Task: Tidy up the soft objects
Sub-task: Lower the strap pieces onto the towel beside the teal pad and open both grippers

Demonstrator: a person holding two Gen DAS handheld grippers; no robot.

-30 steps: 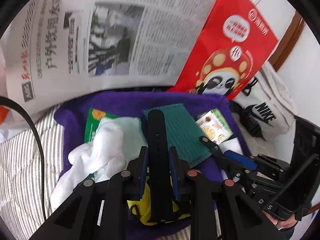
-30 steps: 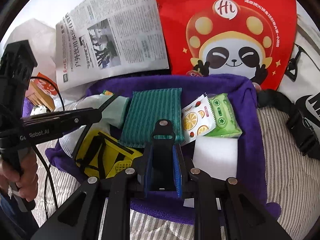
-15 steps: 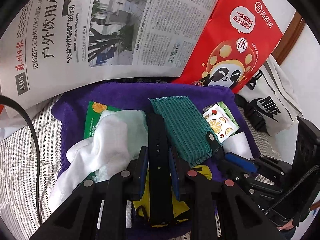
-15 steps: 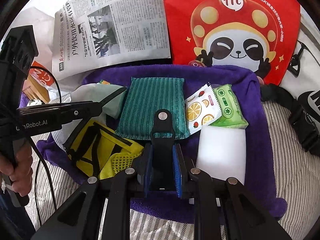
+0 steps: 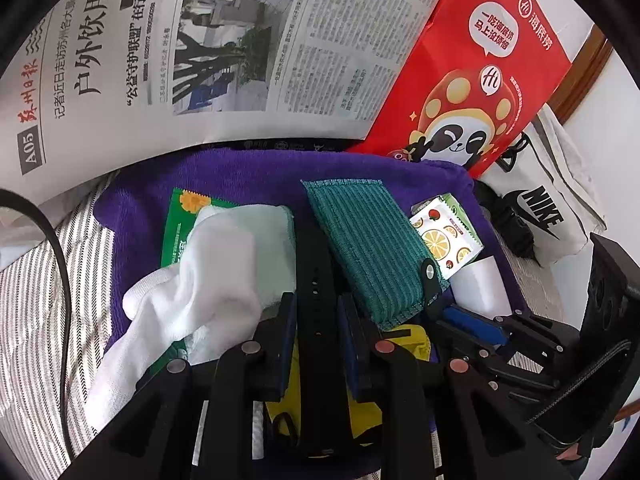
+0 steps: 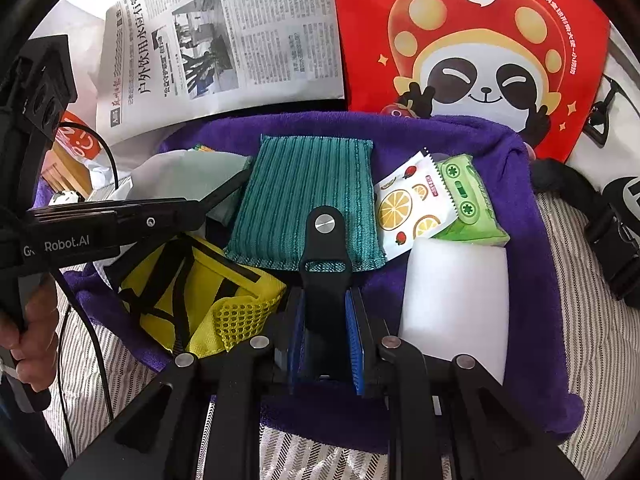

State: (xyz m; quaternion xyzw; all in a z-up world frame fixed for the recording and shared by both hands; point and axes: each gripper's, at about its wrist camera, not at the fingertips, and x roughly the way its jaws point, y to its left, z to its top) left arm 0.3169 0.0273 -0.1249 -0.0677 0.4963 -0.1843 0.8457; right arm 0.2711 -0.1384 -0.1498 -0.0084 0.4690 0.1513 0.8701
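A black watch strap is held at both ends. My left gripper (image 5: 316,312) is shut on the holed end of the strap (image 5: 314,264). My right gripper (image 6: 325,312) is shut on the buckle end of the strap (image 6: 325,248). Both hover over a purple towel (image 6: 532,264) that carries a teal ribbed cloth (image 6: 308,196), a white sock (image 5: 208,276), a yellow mesh pouch (image 6: 200,292), a white sponge block (image 6: 456,304), a fruit-print packet (image 6: 408,204) and a green tissue pack (image 6: 468,200).
A newspaper (image 5: 208,52) and a red panda bag (image 6: 480,48) stand behind the towel. A white Nike bag (image 5: 548,208) lies to the right. The striped bedding (image 5: 36,288) surrounds the towel. A black cable (image 5: 60,264) runs on the left.
Both grippers have moved forward over the towel, still shut on the strap. The right gripper's strap end now overlaps the near edge of the teal cloth.
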